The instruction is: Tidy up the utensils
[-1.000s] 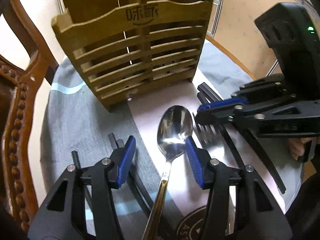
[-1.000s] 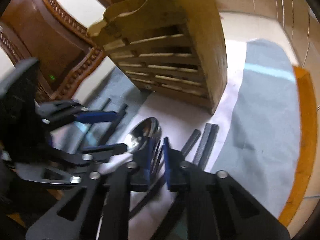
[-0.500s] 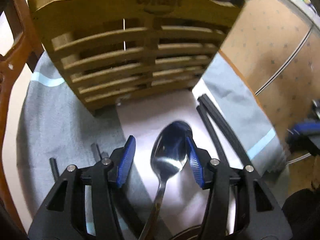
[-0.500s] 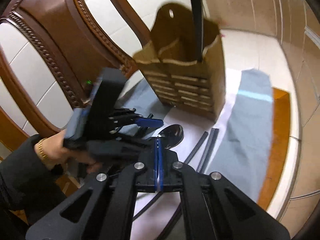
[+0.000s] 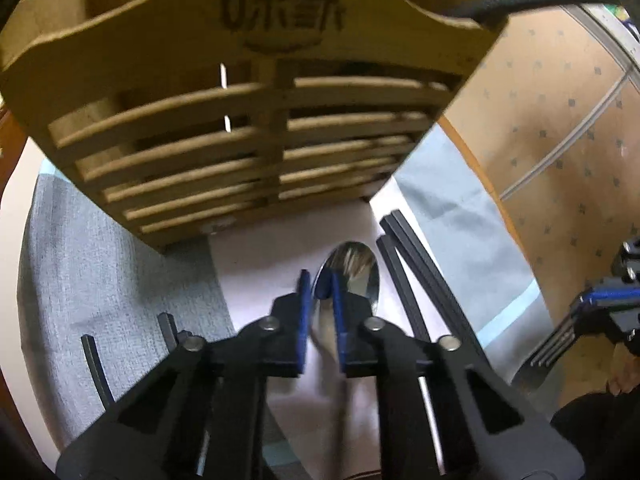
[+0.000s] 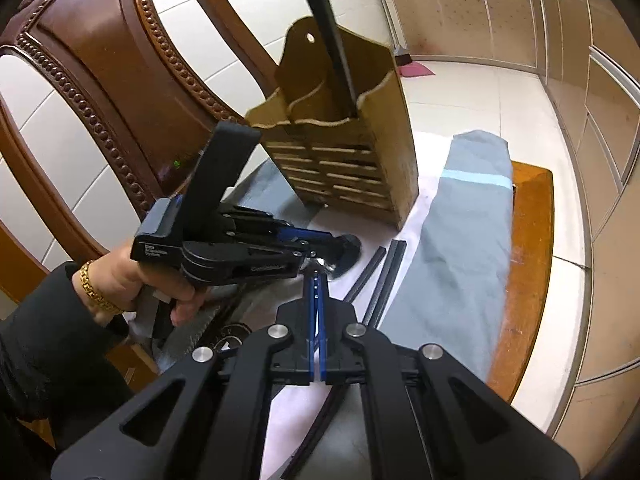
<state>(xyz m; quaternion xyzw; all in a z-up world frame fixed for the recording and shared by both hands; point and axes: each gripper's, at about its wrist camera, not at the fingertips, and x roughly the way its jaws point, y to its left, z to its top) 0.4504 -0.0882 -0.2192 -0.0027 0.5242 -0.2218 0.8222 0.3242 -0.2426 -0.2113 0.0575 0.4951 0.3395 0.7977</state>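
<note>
A: What stands on the grey cloth (image 6: 472,240)?
B: A wooden holder (image 5: 240,120), one black utensil upright inside.
A: And the left gripper (image 5: 320,312)?
B: Fingers narrowed on the spoon (image 5: 356,268), which seems lifted above the white mat; blur hides the contact.
A: The right gripper (image 6: 316,292)?
B: Clamped on the fork (image 5: 548,356), held off to the side.

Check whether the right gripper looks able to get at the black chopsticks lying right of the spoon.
Probably not yet. The chopsticks lie uncovered just ahead of the right gripper with nothing between, but it is shut on the fork, leaving no free grip.
</note>
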